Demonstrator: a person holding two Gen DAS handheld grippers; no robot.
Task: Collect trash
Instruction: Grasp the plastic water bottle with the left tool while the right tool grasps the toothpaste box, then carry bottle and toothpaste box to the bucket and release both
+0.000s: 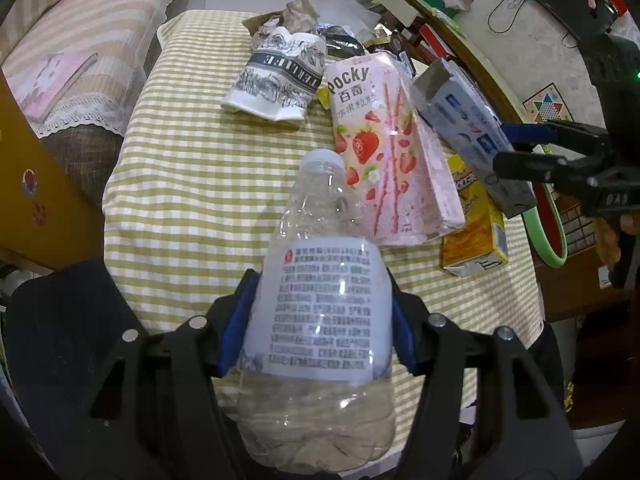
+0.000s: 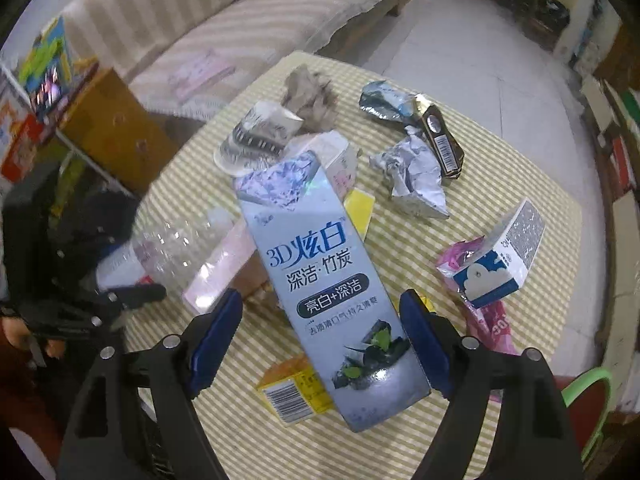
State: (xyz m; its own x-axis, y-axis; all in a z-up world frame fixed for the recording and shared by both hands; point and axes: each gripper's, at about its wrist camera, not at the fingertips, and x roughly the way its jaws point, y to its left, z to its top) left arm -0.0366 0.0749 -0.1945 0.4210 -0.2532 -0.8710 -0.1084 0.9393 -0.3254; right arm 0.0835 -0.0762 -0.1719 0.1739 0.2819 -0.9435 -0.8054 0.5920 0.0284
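My left gripper (image 1: 320,320) is shut on an empty clear plastic bottle (image 1: 320,300) with a white label, held above the near edge of the checked table (image 1: 192,168). The bottle also shows in the right wrist view (image 2: 176,248). My right gripper (image 2: 320,332) holds a blue toothpaste box (image 2: 328,280) lifted above the table; its jaws stand wide, only the right pad touches the box and a gap shows at the left pad. From the left wrist view, the right gripper (image 1: 516,148) holds that box (image 1: 468,128) tilted over a pink Pocky box (image 1: 392,148).
On the table lie a crushed paper cup (image 1: 276,76), crumpled brown paper (image 2: 308,96), foil wrappers (image 2: 416,172), a yellow box (image 2: 296,392), a small blue-white carton (image 2: 496,260) and a pink wrapper (image 2: 488,320). A sofa (image 1: 88,32) stands left, cluttered shelves right.
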